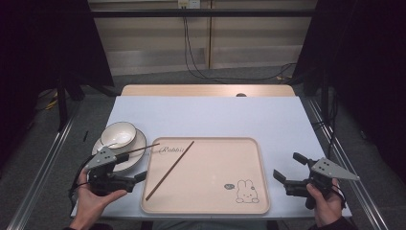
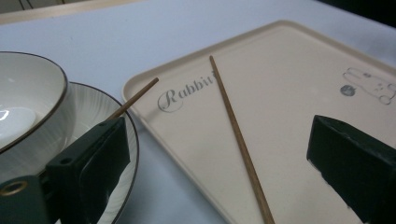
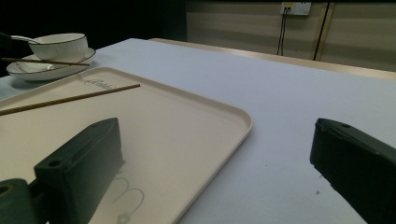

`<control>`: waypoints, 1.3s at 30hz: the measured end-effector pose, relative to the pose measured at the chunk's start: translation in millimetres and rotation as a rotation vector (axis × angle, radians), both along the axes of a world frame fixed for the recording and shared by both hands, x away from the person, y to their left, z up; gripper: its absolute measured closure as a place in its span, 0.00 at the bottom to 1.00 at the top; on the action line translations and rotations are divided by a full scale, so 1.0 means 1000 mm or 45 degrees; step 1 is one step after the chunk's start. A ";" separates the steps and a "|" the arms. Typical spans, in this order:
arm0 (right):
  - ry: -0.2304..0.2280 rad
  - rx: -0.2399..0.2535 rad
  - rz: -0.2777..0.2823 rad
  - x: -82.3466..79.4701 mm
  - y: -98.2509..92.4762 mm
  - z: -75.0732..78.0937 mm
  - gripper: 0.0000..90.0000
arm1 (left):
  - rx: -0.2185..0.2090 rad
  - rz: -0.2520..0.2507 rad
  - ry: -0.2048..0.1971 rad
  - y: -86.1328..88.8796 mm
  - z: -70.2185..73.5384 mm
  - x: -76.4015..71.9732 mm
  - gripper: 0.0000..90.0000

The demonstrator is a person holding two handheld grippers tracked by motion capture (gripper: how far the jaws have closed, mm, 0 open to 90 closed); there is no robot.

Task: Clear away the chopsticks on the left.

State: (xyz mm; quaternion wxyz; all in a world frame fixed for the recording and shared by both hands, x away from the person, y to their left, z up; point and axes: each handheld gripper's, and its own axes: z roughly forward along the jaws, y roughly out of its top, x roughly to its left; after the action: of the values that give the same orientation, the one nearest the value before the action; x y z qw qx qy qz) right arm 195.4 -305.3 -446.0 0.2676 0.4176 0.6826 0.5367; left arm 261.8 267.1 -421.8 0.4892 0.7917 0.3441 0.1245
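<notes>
Nearest the lens in the left gripper view, my left hand-held gripper [image 2: 219,163] has its black jaws spread wide, nothing between them. Through the gap, lower centre, one chopstick [image 2: 238,140] lies flat on the cream tray [image 2: 289,84], running up toward the "Rabbit" lettering. The second chopstick [image 2: 135,99] sits at upper left, its far tip over the tray's edge, the rest resting across the plate [image 2: 128,149] that carries the white bowl [image 2: 28,107].

From the high view, that left hand-held gripper [image 1: 125,168] is at lower left, just beside the plate; the right hand-held gripper [image 1: 288,168] is at lower right, also gaping and empty, well apart from the tray's near corner.

My read on the chopsticks: thin, stiff, very light wood, smooth and round enough to roll or swing if pinched off-centre. The flat one gives the jaws little to bite, so I'd straddle it near the middle, pads square across the shaft, and squeeze gently. The propped one looks easier, since it is lifted off the tabletop. I'd take it on the raised stretch beside the plate's rim, minding the crockery: the bowl and plate look breakable, and a nudge could skid them.
</notes>
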 end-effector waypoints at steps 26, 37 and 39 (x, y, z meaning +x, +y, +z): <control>-0.001 0.000 0.003 0.000 0.000 0.000 0.02 | 0.074 -0.161 0.046 0.080 -0.016 0.023 0.05; 0.002 -0.001 -0.001 0.001 0.000 0.000 0.02 | 0.175 -0.128 0.081 0.095 -0.023 0.045 0.07; -0.002 0.000 0.000 0.000 0.000 0.000 0.02 | 0.210 -0.066 0.081 0.096 -0.025 0.051 0.08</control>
State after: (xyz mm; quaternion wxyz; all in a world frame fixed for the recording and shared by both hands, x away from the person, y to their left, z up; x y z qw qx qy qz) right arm 195.8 -305.5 -446.0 0.2680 0.4173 0.6824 0.5369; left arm 312.8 363.0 -446.4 0.4142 0.8415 0.3274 0.1144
